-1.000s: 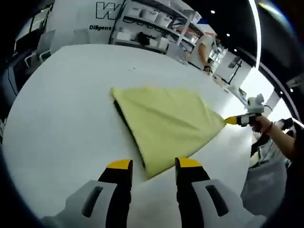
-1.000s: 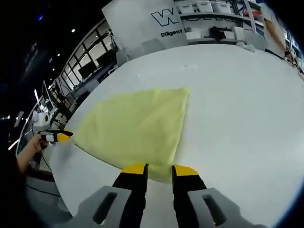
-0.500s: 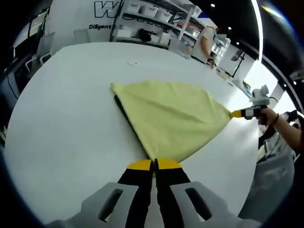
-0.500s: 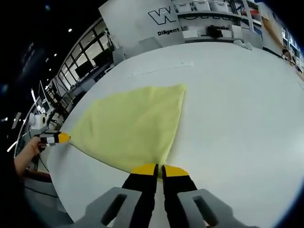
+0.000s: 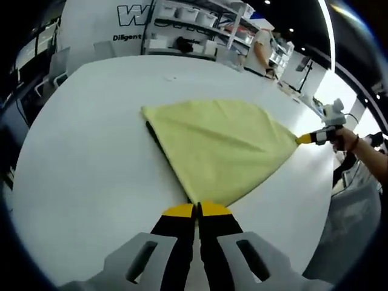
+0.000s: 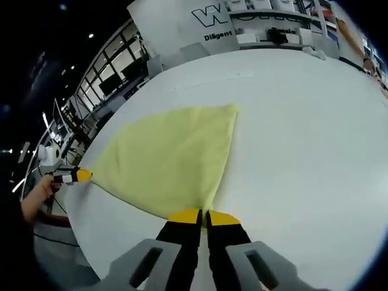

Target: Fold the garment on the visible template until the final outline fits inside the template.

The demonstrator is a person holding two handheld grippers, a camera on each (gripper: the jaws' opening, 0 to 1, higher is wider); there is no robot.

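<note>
I am pinching one corner of the yellow garment [image 5: 218, 151] with the left hand-held gripper [image 5: 197, 210]; the right hand-held gripper [image 6: 204, 214] is pinching another corner. The garment is lying folded on the white desk [image 5: 85, 151].

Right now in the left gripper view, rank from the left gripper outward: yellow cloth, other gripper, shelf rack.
1. Yellow cloth: its near corner sits between the shut tips of the left gripper, the rest spread ahead on the white table.
2. Right gripper: at the right, pinching the cloth's far corner.
3. Shelf rack: beyond the table, at the top.
</note>
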